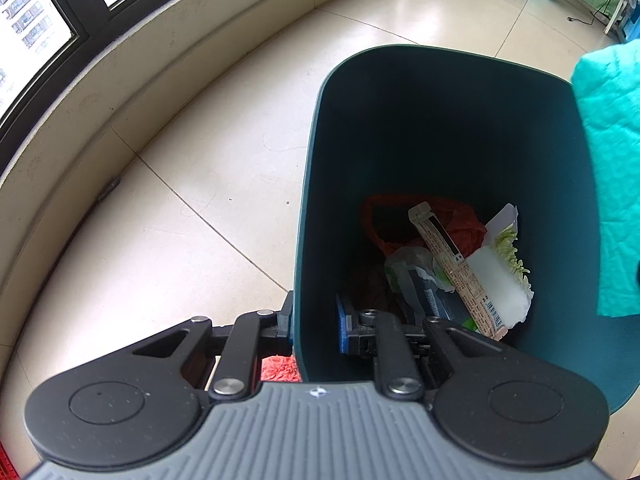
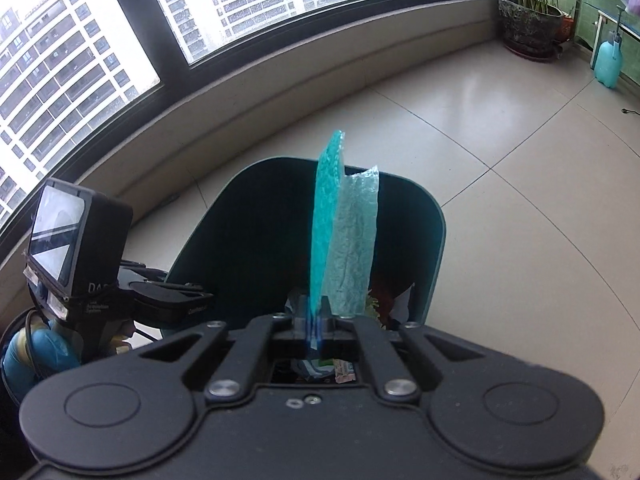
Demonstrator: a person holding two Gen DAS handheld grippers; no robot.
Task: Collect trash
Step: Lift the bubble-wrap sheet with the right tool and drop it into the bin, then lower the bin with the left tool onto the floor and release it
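A dark teal trash bin [image 1: 400,92] stands on the tiled floor and holds wrappers, an orange bag [image 1: 460,220] and white foam. My left gripper [image 1: 312,326] straddles the bin's near left wall, one finger outside and one inside, closed on the wall. My right gripper [image 2: 316,332] is shut on a turquoise cloth-like sheet [image 2: 340,240] that stands upright above the bin [image 2: 260,208]. The same sheet shows at the right edge of the left wrist view [image 1: 608,160], over the bin's right rim. The left gripper's body with its camera [image 2: 76,240] shows at the bin's left side.
A curved low wall with windows [image 2: 120,40] runs behind the bin. A plant pot [image 2: 528,20] and a turquoise sprayer bottle [image 2: 608,60] stand far right. A red fluffy mat [image 1: 280,368] lies below the left gripper. Beige floor tiles [image 2: 520,200] surround the bin.
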